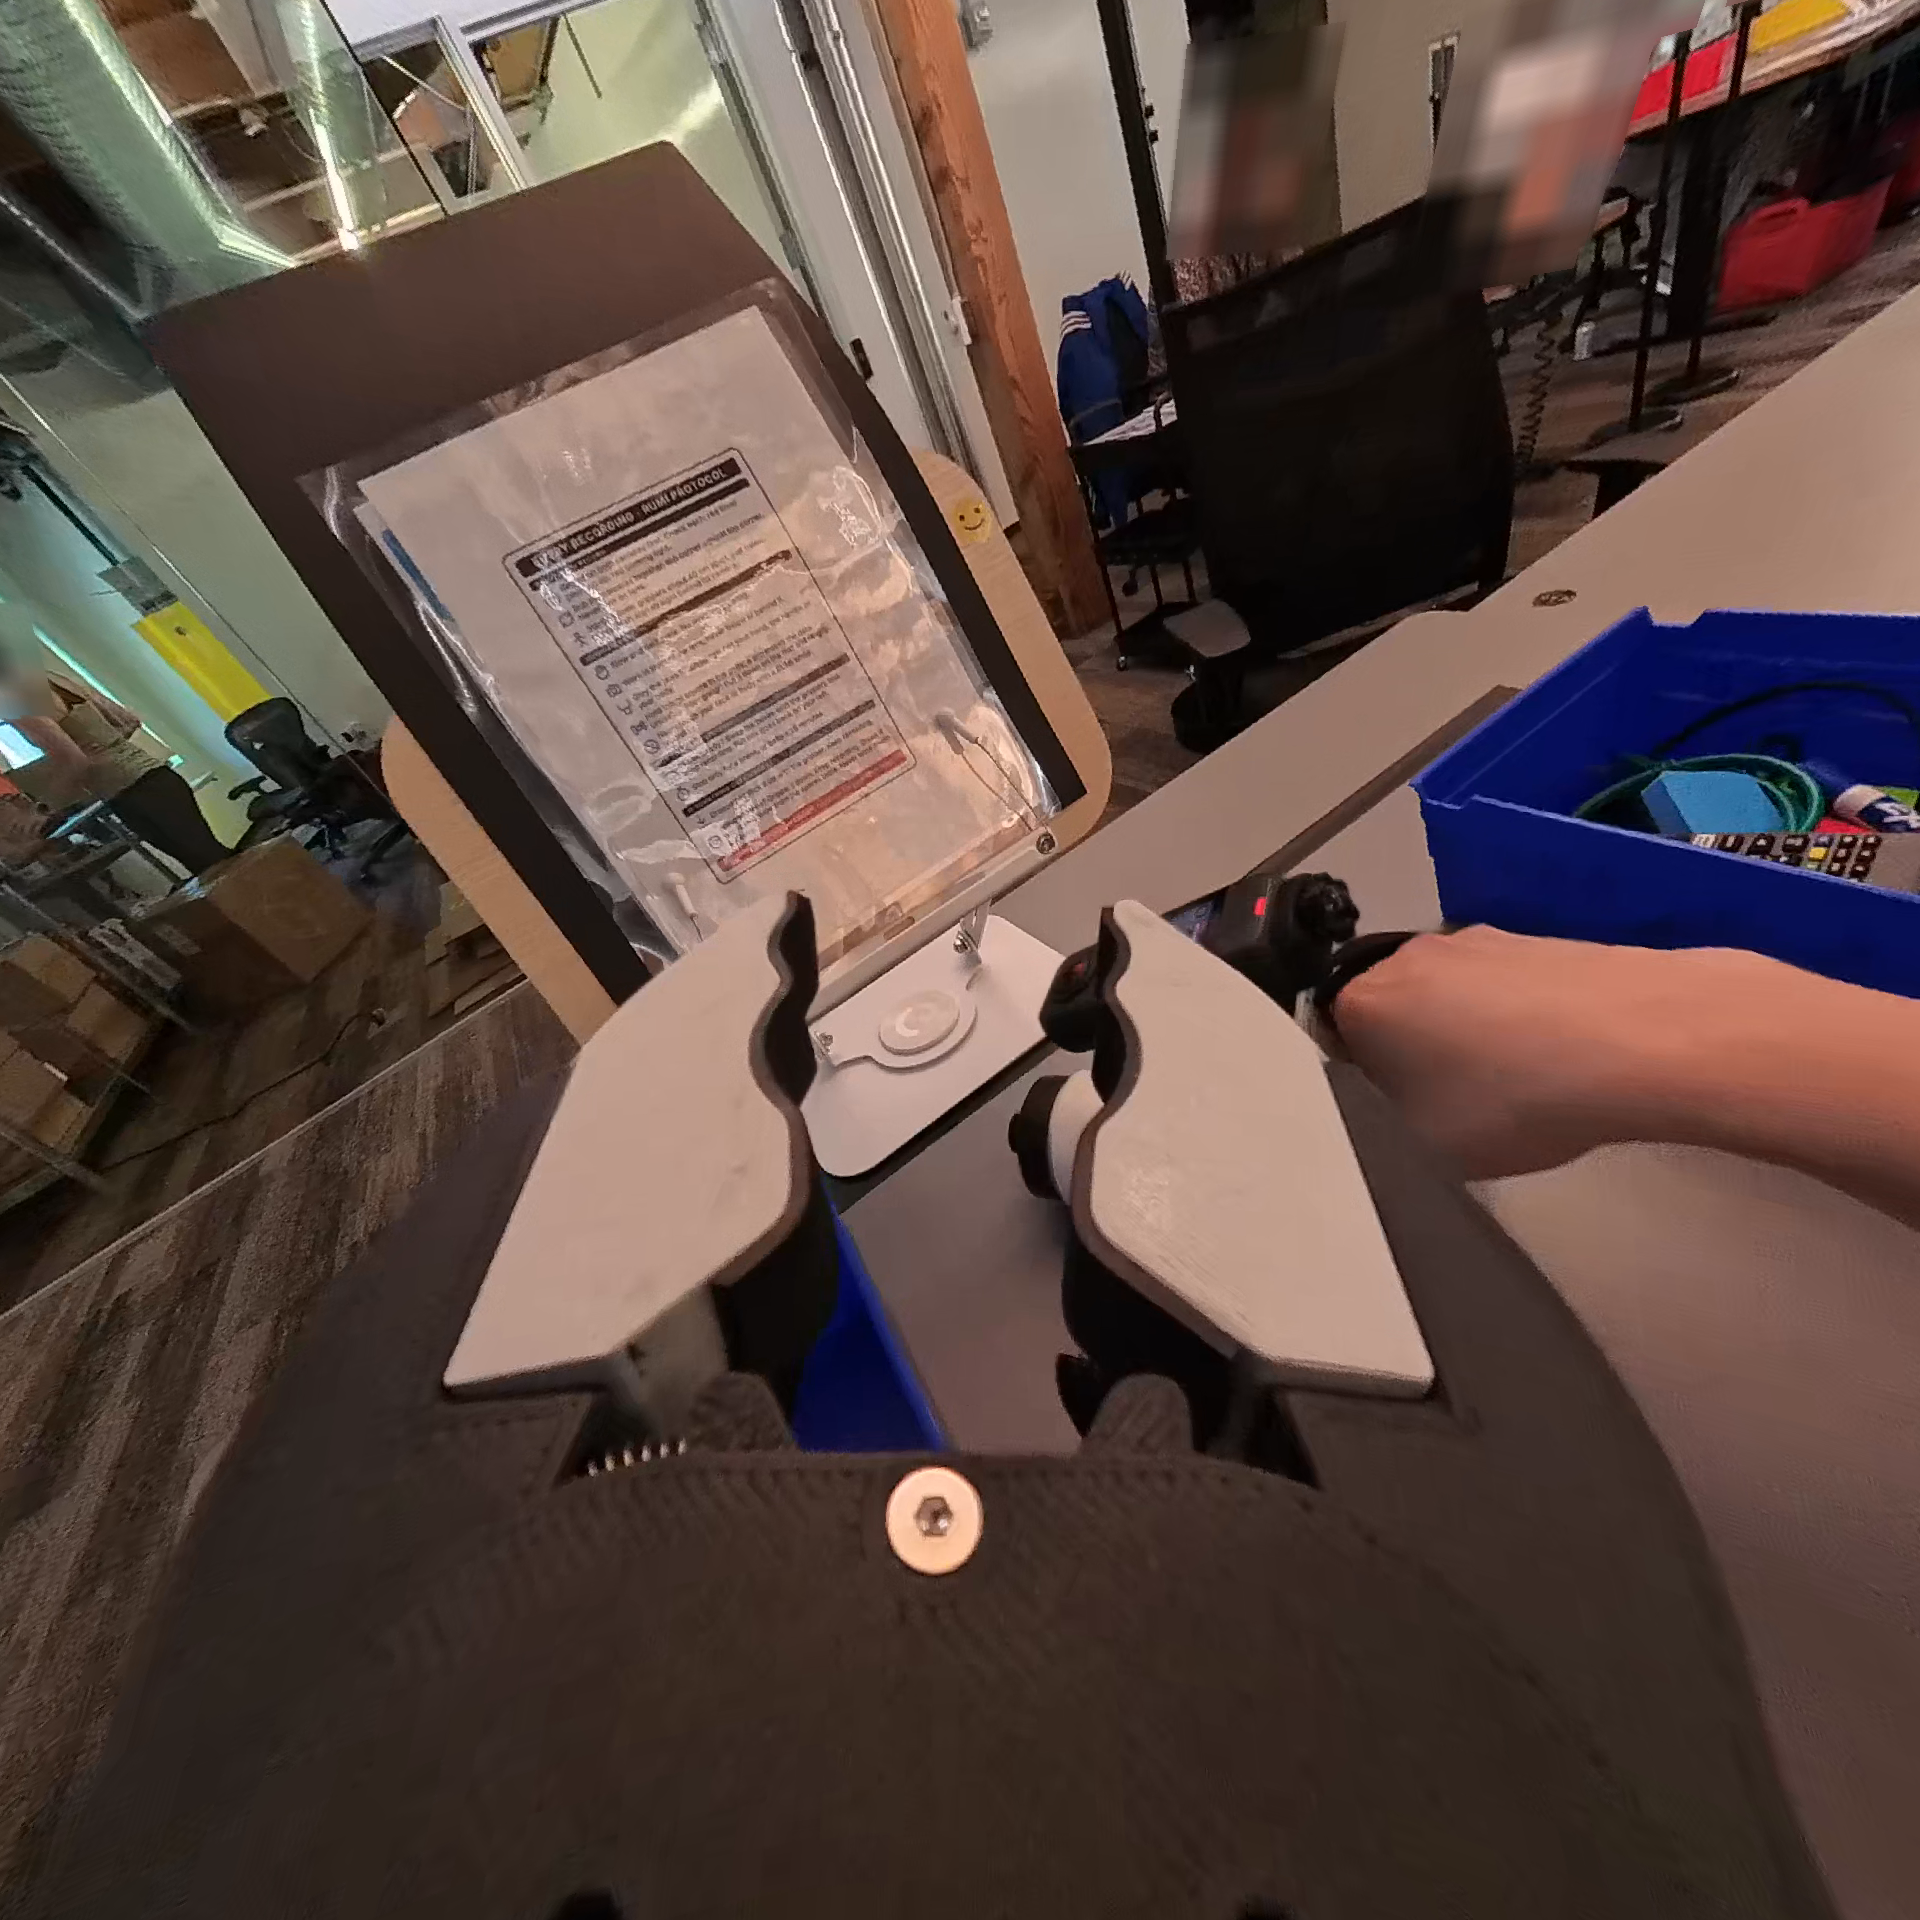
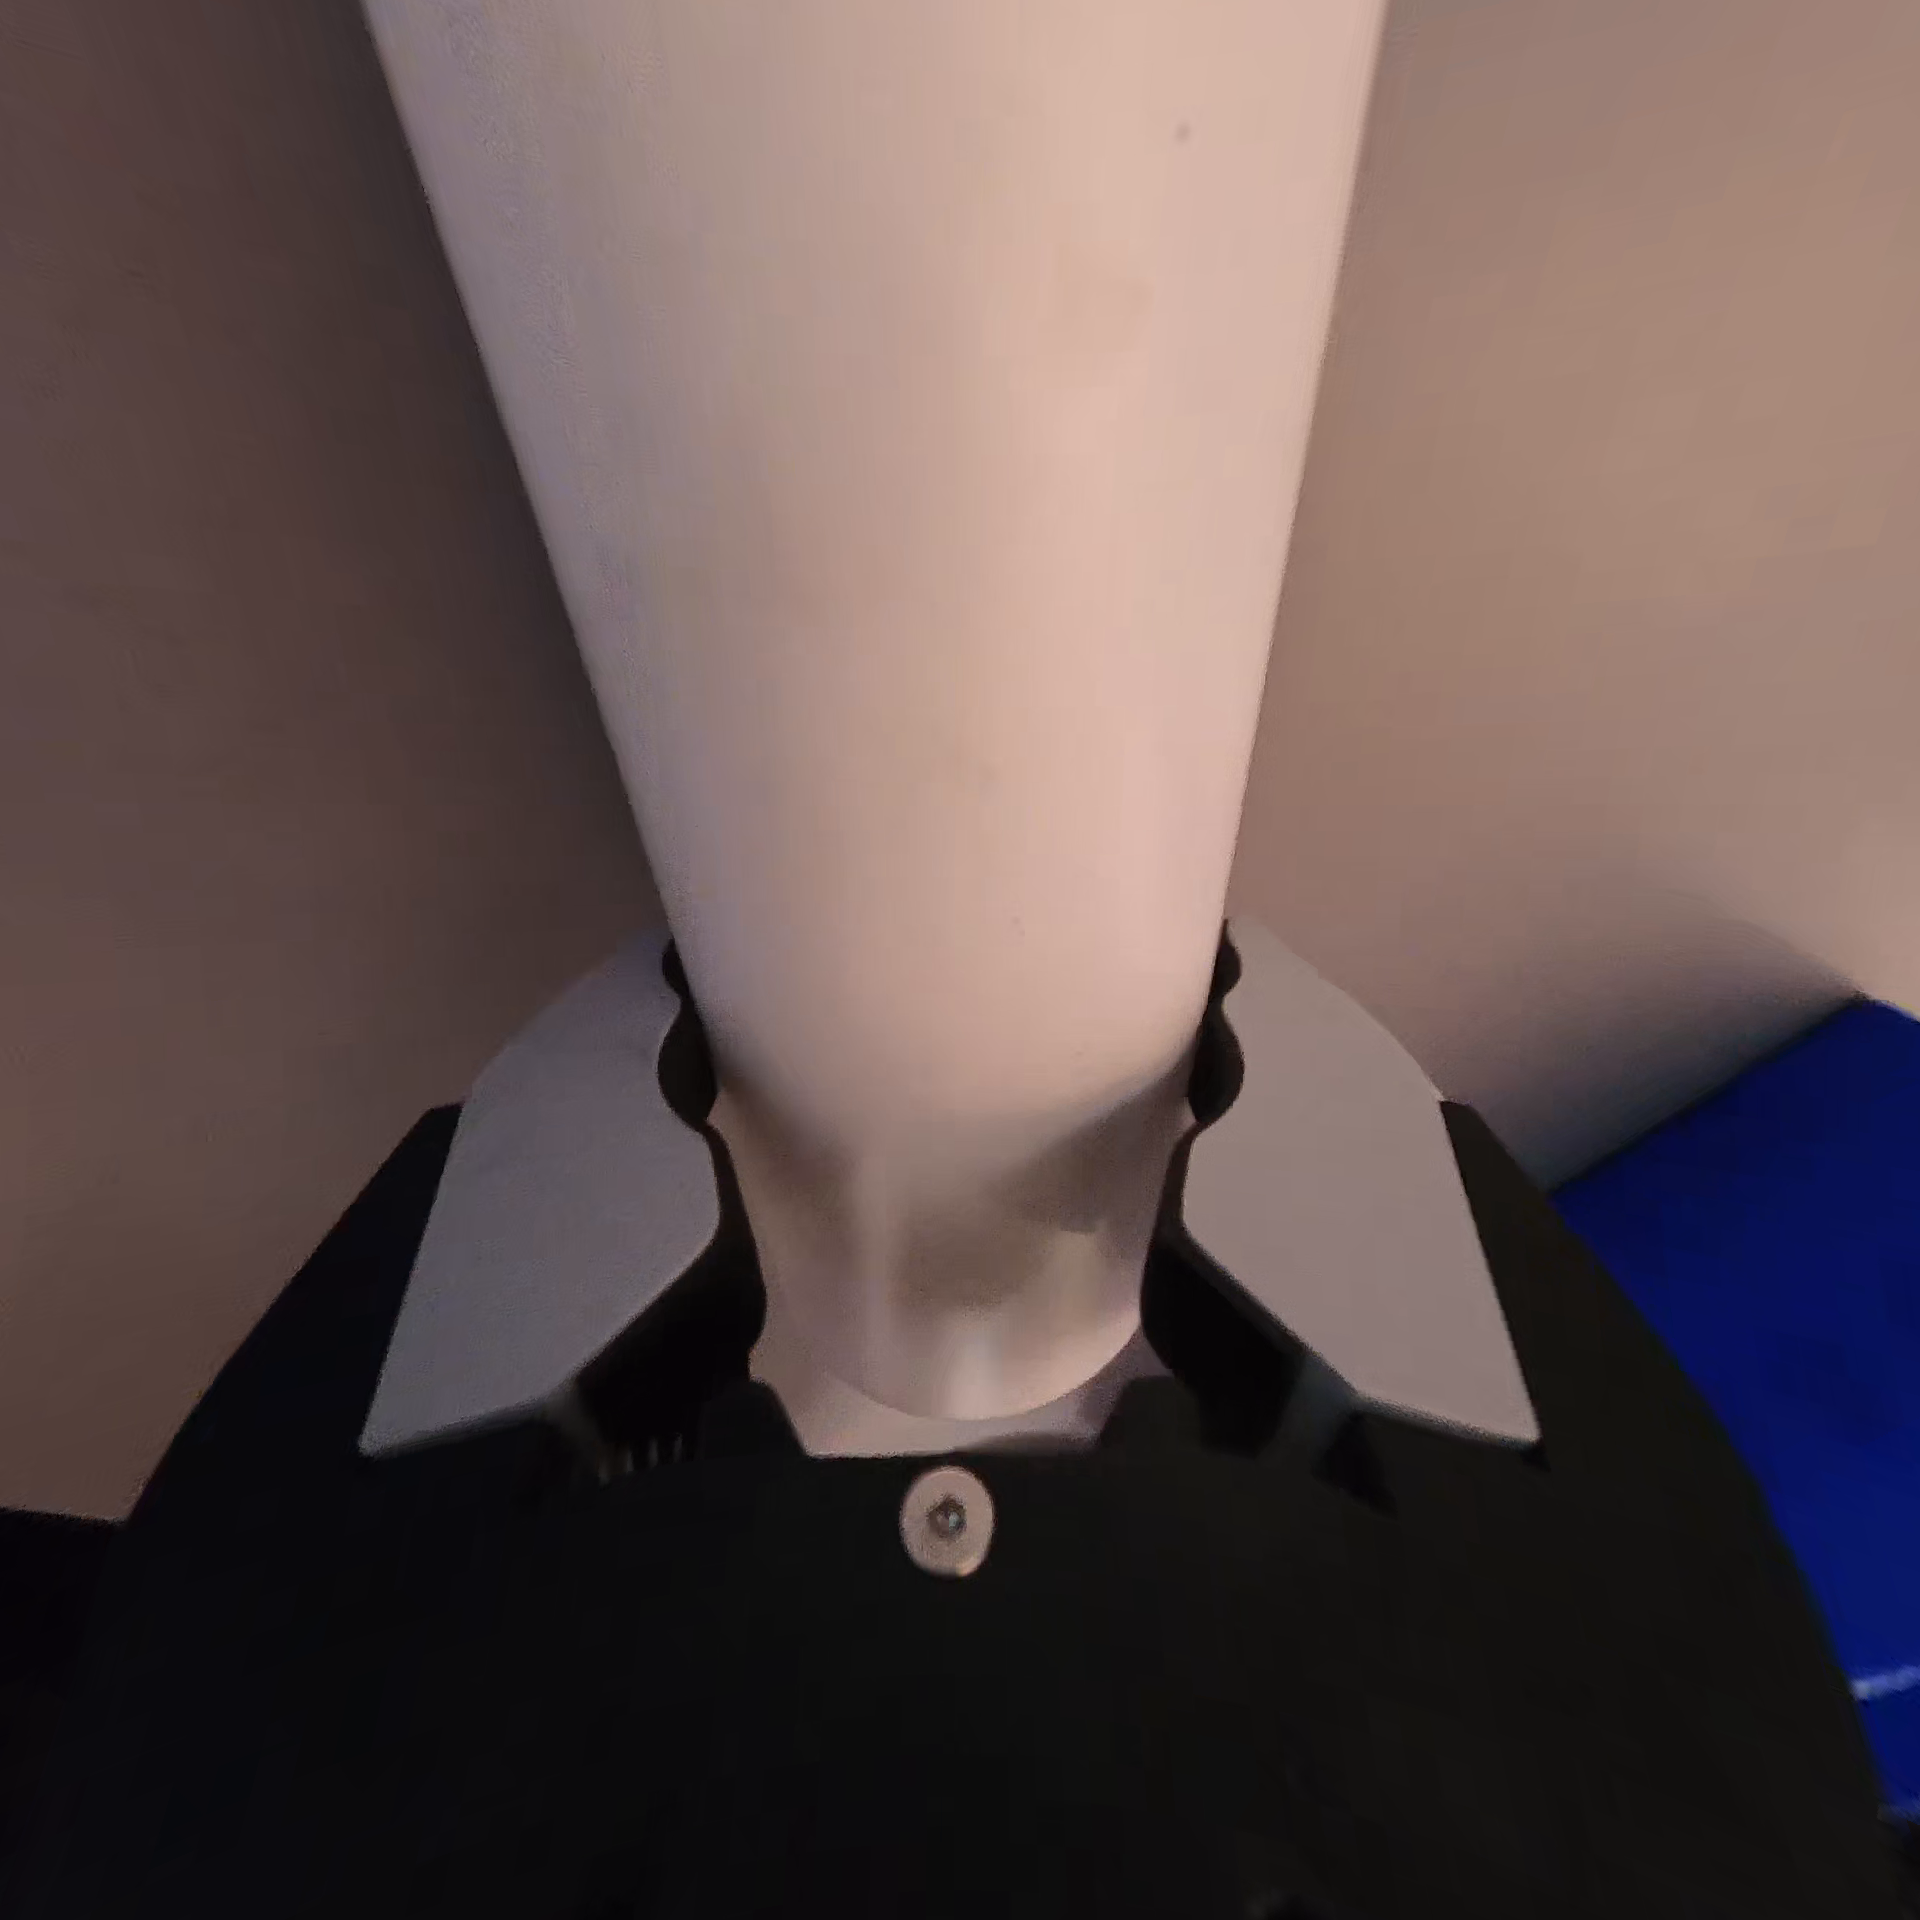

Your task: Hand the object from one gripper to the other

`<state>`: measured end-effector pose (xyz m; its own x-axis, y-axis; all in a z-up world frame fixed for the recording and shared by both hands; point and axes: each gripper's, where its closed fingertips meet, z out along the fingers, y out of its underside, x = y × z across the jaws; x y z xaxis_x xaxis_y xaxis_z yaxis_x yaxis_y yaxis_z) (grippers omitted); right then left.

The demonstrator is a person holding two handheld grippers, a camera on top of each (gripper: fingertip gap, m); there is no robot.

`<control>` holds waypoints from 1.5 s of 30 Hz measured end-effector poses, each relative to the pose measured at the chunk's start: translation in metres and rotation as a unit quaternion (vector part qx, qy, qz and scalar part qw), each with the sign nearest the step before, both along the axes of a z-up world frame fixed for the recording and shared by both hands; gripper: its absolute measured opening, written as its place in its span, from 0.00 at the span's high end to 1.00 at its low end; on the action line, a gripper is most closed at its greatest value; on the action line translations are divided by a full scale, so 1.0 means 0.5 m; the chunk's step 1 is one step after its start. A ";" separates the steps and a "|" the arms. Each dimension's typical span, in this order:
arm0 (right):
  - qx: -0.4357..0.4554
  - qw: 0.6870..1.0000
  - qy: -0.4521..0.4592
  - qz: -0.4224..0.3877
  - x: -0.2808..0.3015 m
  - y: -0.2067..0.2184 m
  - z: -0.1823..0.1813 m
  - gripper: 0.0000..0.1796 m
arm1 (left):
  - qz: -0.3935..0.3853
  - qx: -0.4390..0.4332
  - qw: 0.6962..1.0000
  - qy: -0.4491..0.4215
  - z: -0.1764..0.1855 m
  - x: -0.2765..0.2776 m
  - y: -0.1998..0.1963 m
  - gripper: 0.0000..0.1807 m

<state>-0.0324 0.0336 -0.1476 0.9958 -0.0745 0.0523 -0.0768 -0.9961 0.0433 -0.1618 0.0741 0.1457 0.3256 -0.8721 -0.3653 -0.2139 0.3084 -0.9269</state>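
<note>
In the right wrist view my right gripper (image 2: 951,940) is shut on a smooth white cylinder (image 2: 935,520). Its fingers press both sides of the cylinder, which runs forward over the beige table (image 2: 208,520) and out of the top of the frame. In the left wrist view my left gripper (image 1: 956,914) is open and empty above the table's near edge. The right gripper's body (image 1: 1278,925) shows just behind the left gripper's right finger, held by a hand (image 1: 1507,1039). A small white and black part (image 1: 1049,1132) shows beside that finger; I cannot tell what it is.
A blue bin (image 1: 1558,831) with cables and small items stands on the table to the right; it also shows in the right wrist view (image 2: 1714,1299). A stand with a sheet in a clear sleeve (image 1: 675,644) stands ahead on a white base (image 1: 935,1101). Another blue part (image 1: 873,1351) lies under the left gripper. My hands' fingertips stand some 30 centimeters from each other.
</note>
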 end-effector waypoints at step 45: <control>0.570 0.592 0.527 0.217 -0.206 -0.106 0.496 0.44 | -0.523 -0.328 0.760 -0.202 0.002 0.076 -0.203 0.46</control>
<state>-0.1352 -0.0195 0.1003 0.3698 0.8112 -0.4530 -0.3324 -0.3398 -0.8798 -0.1238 -0.0276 0.1469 -0.7020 -0.6817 0.2062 0.1725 -0.4436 -0.8795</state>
